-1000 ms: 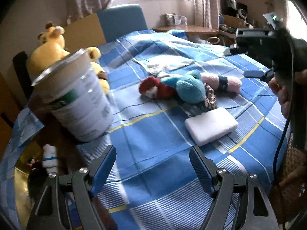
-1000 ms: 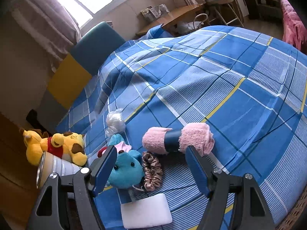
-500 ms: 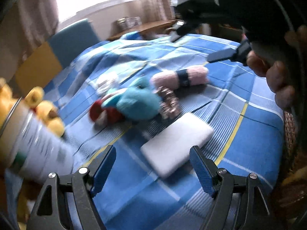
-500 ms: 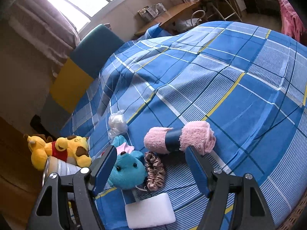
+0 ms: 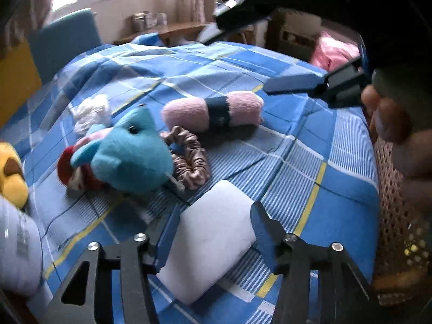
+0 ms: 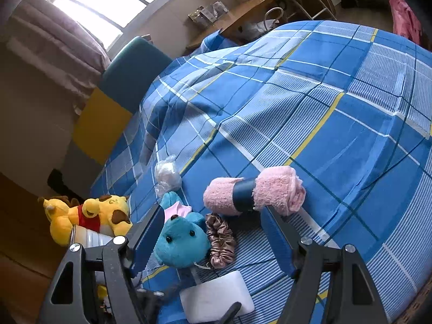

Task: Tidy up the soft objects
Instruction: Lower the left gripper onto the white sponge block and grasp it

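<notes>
A white sponge (image 5: 213,240) lies on the blue checked cloth (image 5: 337,210), and my open left gripper (image 5: 214,229) has a finger on each side of it. Beyond it lie a teal plush (image 5: 132,156), a brown scrunchie (image 5: 189,159) and a rolled pink towel with a dark band (image 5: 213,113). My right gripper (image 6: 213,229) hovers open above the teal plush (image 6: 183,240), the scrunchie (image 6: 220,240) and the towel (image 6: 253,194). The sponge (image 6: 216,297) shows at the bottom of the right wrist view.
A yellow bear plush (image 6: 89,216) lies at the left by a white tin (image 5: 16,245). A crumpled clear bag (image 6: 166,174) sits behind the teal plush. A woven basket (image 5: 397,243) stands at the right edge. A chair (image 6: 135,67) stands beyond the table.
My left gripper has swung right from the tin and come down over the white sponge, its fingers narrower. My right gripper has shifted only slightly.
</notes>
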Tool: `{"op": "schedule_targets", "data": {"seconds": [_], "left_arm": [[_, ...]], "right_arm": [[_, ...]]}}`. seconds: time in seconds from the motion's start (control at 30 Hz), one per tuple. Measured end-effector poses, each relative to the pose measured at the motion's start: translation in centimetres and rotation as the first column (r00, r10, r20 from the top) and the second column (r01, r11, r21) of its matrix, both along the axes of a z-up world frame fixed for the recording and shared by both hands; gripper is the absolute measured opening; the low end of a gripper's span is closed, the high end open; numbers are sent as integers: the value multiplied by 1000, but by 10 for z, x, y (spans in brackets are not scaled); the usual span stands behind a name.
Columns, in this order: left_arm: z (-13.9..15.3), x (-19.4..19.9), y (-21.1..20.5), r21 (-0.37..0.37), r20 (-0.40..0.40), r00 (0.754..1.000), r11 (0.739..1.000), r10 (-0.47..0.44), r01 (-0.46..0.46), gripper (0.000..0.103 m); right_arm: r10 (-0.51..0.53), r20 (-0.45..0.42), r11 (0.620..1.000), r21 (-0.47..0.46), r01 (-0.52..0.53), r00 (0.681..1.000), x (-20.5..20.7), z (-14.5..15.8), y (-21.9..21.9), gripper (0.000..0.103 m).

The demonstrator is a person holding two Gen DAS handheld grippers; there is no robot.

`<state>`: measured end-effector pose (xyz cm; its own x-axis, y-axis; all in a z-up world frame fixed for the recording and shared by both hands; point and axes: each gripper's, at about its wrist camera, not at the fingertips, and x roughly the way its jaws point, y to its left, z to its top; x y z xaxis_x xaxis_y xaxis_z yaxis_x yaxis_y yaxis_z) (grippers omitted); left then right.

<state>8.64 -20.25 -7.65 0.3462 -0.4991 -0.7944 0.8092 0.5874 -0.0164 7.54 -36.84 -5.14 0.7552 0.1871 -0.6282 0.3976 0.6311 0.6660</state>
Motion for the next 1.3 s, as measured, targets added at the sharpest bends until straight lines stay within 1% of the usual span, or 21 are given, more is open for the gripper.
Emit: {"op": "schedule_targets", "data": {"seconds": [0.03, 0.07, 0.1, 0.3, 0.33, 0.37, 0.4, 0.43, 0.47, 0.53, 0.6, 0.63, 0.67, 0.73, 0.8, 0.87, 1.0, 1.07, 1.13, 1.23, 1.3], "left_arm": [[1, -1, 3, -13, -10, 1000, 1000, -1, 1, 22], [2, -2, 7, -21, -21, 1000, 1000, 17, -17, 8], [2, -4, 9, -22, -27, 999, 999, 31, -31, 6], [0, -6, 42, -81, -113, 989, 991, 94, -103, 7], [1, -6, 46, -86, -118, 988, 990, 103, -113, 9], [2, -6, 49, -86, -113, 988, 989, 108, -118, 19], [3, -6, 51, -80, -105, 989, 990, 106, -115, 27], [4, -6, 52, -75, -96, 990, 991, 103, -110, 44], [6, -7, 52, -64, -74, 993, 993, 92, -97, 56], [9, -8, 49, -41, -43, 998, 998, 55, -57, 60], [11, -8, 45, -1, -15, 1000, 1000, 4, -4, 65], [11, -8, 44, 20, -6, 1000, 999, -27, 27, 70], [11, -9, 40, 57, 11, 997, 996, -71, 71, 70], [9, -10, 34, 109, 43, 992, 987, -123, 118, 70], [7, -9, 29, 145, 51, 984, 976, -173, 164, 73], [6, -6, 24, 159, 55, 977, 968, -206, 195, 77], [0, -2, 15, 191, 53, 966, 952, -254, 240, 78], [-3, 0, 10, 196, 50, 961, 947, -270, 256, 78], [-6, 2, 5, 188, 28, 959, 943, -284, 274, 78], [-13, 3, -3, 186, 12, 961, 945, -276, 269, 77], [-17, 3, -4, 164, -28, 966, 952, -258, 259, 70]], "right_arm": [[2, -2, 1000, -1, -2, 1000, 0, 0, 0, 75], [2, -2, 1000, -3, -2, 1000, 0, 0, 0, 75], [1, -2, 1000, -4, -1, 1000, 0, 0, 0, 75], [-10, -9, 1000, -3, 10, 1000, -1, -1, -1, 75], [-10, -11, 1000, -6, 10, 1000, -1, -1, -1, 75], [-9, -13, 1000, -12, 9, 1000, 0, 0, 0, 75], [-9, -14, 1000, -15, 8, 1000, 0, 0, 0, 75], [-8, -16, 1000, -17, 8, 1000, 0, 0, 1, 75], [-8, -18, 1000, -18, 8, 1000, 0, 0, 1, 75], [-11, -21, 1000, -22, 10, 1000, 0, 1, 1, 75], [-13, -21, 1000, -20, 12, 1000, 0, 1, 1, 75], [-12, -21, 1000, -17, 11, 1000, 0, 0, 1, 75], [-11, -22, 1000, -17, 11, 1000, 0, 1, 1, 75], [-8, -23, 1000, -12, 8, 1000, 0, 0, 1, 75], [-5, -19, 1000, -5, 5, 1000, 0, 0, 1, 75], [-8, -15, 1000, 3, 8, 1000, 0, -1, 0, 75], [-10, -11, 1000, 23, 10, 1000, 0, -2, -2, 75], [-7, -10, 1000, 27, 8, 1000, 0, -3, -2, 75], [-4, -11, 1000, 30, 4, 1000, 1, -3, -2, 75], [-1, -12, 999, 34, 2, 1000, 1, -4, -2, 75], [-1, -14, 999, 36, 1, 1000, 1, -4, -2, 75]]}}
